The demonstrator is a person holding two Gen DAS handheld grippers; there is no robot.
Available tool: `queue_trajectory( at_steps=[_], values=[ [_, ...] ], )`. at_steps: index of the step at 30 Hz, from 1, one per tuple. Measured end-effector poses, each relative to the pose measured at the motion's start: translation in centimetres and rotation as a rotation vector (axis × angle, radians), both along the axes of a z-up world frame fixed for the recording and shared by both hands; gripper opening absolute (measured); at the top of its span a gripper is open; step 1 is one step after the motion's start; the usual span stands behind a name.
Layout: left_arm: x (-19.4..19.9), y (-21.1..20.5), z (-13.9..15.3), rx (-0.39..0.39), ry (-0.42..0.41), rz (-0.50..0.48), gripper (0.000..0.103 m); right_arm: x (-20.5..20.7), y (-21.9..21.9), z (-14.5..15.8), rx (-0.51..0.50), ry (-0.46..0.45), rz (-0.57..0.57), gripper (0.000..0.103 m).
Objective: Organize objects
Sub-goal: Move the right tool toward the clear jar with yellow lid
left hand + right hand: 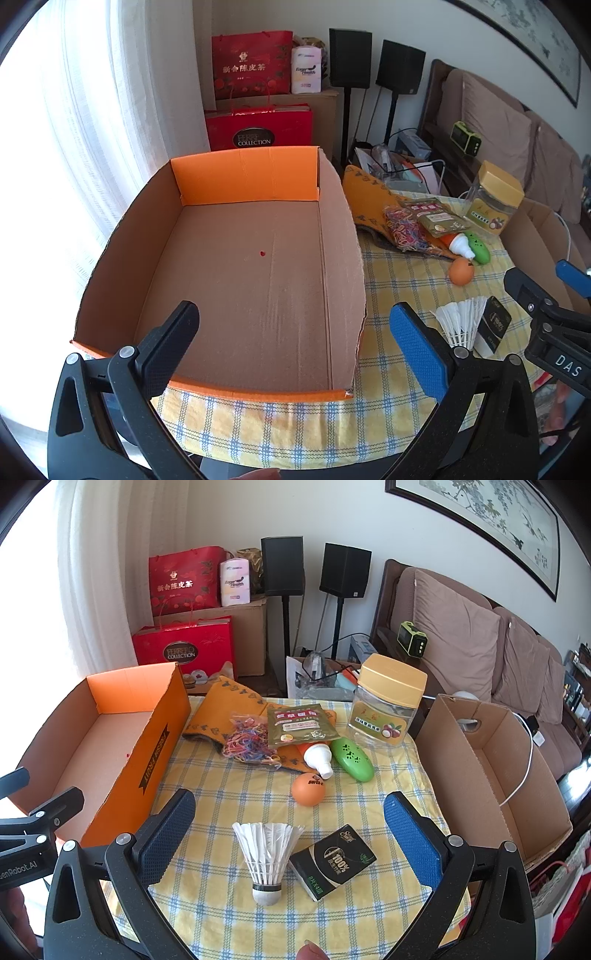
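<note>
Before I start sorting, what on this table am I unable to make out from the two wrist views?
- Brown carton: its floor is hidden by its near wall in the right wrist view.
- Orange box: near part of its floor is hidden by its side wall there.
- White bottle: its body is tucked under the green packet in both views.
- Jar: label print too small to read.

The left wrist view looks steeply down from close above the near edge of the orange box (236, 266), with the table (402, 295) stretching off to its right. The right wrist view looks down at the table's middle, close over a shuttlecock (266, 860). Both views share the box, shuttlecock, orange ball (308, 789) and yellow-lidded jar (386, 701)
</note>
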State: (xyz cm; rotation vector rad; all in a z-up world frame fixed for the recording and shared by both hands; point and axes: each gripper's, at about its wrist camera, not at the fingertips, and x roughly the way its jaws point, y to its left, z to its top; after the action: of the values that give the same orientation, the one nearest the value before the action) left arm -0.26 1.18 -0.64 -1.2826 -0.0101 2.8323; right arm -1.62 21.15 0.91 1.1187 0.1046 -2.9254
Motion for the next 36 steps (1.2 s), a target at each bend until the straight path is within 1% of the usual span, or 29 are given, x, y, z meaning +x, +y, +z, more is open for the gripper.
queue_trajectory(
  at_steps=[9,13,15,18,20,23,26,29,32,36],
  values=[
    [-0.7,0.5,0.2,0.006,0.004,-0.021,0.103,-0.2,0.2,0.0,0.002,0.002,0.001,0.103],
    [-1.1,0.7,0.6,0.05,0.013,-0.062,0.103,-0.3,0.6,0.2,-0.005,0.002,0.011,0.103],
    [-1.3,0.6,0.9,0.071,0.026,-0.07,0.103,-0.7,1.3,0.2,-0.028,-0.006,0.018,0.103],
    [-1.8,0.7,1.4,0.068,0.052,-0.072,0.103,-1.5,3.1,0.5,-0.095,-0.02,0.042,0.103],
    [-2.4,0.9,1.6,0.072,0.059,-0.079,0.103,-1.7,4.2,0.6,-0.119,-0.022,0.032,0.103],
    [-3.4,1.4,1.9,0.102,0.052,-0.096,0.103,-1.9,5.7,0.8,-0.123,-0.011,0.0,0.103],
    [-4.4,2.6,2.5,0.13,0.053,-0.138,0.103,-2.2,7.1,1.1,-0.089,0.018,-0.03,0.103],
    [-5.7,4.4,3.2,0.16,0.049,-0.199,0.102,-2.8,8.7,1.4,-0.07,0.038,-0.049,0.103],
    [-7.4,6.5,3.9,0.179,0.037,-0.25,0.099,-3.7,10.4,1.7,-0.07,0.055,-0.071,0.103],
    [-10.1,9.5,4.5,0.204,0.023,-0.312,0.099,-5.2,13.0,1.6,-0.1,0.062,-0.093,0.1]
  ],
)
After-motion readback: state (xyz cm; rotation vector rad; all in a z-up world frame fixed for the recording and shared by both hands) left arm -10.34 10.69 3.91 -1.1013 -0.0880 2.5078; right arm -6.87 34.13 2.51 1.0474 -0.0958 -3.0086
